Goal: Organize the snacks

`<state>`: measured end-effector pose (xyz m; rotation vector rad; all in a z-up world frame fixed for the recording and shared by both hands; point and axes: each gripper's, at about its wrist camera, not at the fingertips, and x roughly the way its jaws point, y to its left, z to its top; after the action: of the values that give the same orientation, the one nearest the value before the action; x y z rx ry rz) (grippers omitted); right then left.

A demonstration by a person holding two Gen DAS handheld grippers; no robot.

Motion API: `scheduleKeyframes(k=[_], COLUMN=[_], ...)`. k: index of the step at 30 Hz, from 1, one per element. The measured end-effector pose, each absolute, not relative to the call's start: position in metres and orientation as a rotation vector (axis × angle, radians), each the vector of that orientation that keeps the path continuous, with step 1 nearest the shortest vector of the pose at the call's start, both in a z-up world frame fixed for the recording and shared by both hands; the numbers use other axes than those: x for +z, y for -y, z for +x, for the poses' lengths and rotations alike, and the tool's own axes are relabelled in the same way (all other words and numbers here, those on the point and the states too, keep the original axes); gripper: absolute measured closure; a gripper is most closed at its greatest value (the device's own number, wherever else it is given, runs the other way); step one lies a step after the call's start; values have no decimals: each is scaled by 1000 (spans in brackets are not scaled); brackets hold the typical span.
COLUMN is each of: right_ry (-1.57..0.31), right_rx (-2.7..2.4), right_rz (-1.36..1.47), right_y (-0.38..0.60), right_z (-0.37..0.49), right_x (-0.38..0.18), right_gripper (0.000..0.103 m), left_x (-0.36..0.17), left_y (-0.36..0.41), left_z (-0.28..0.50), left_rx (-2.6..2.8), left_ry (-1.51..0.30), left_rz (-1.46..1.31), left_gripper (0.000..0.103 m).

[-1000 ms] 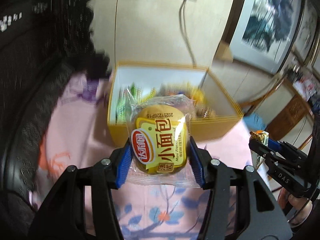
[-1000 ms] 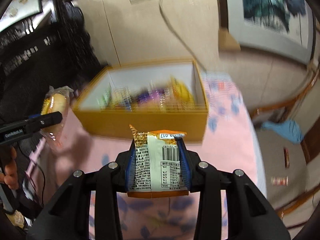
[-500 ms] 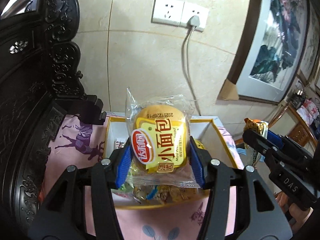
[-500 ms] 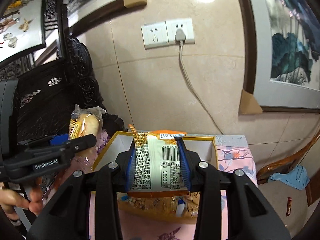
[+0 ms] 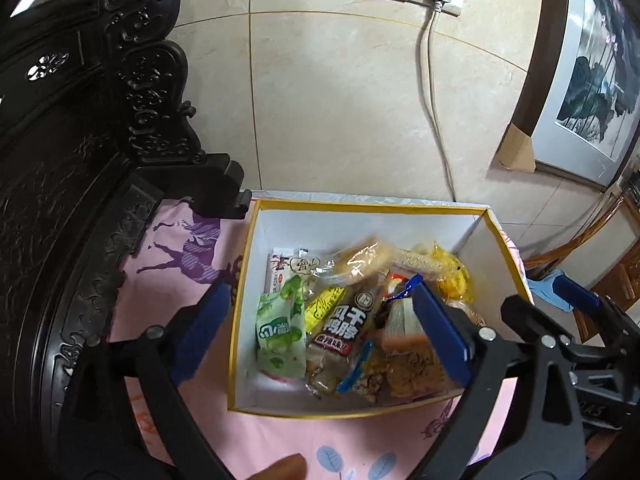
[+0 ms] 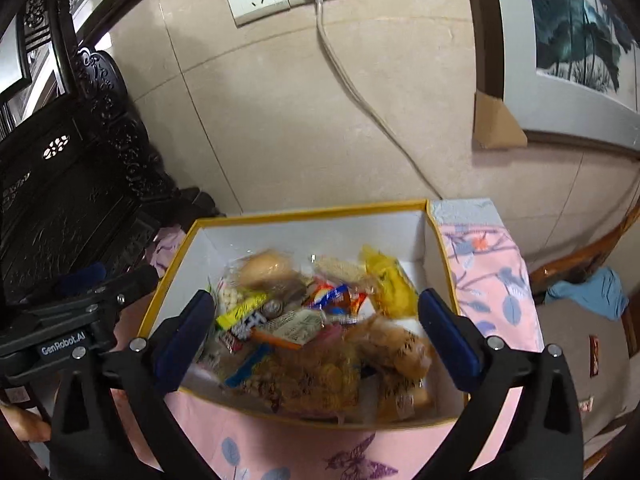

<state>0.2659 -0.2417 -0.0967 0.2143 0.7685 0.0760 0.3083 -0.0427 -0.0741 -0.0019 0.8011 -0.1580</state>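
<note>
From the left wrist, the left claw point(image 5: 322, 338) has just been opening; its blue ribbed pads stand apart, empty, above the yellow-rimmed cardboard box point(image 5: 362, 216) on the pink floral cloth point(image 5: 168, 280). Crinkly snack packets point(image 5: 320, 312) lie inside.

From the right wrist, the right claw point(image 6: 316, 328) also has just been opening, empty, over this rectangular box.

Even indoor light, soft shadows, strong fisheye bend and dark corners in both views; left view sharp, right view motion-blurred over the snacks point(image 6: 320, 332) in the box point(image 6: 304, 216).
</note>
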Motion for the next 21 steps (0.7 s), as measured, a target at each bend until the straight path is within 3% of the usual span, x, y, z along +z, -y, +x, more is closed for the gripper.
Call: scheduleKeyframes(k=[21], right_ry=[-869], right_rx=[60], right_rz=[142], right_y=[240], right_z=[236], right_x=[-99], right_gripper=[1], left_x=[-62], left_y=[35], left_z=[275], left_rx=[-119], left_ry=[-804], left_rz=[47], left_gripper=[6])
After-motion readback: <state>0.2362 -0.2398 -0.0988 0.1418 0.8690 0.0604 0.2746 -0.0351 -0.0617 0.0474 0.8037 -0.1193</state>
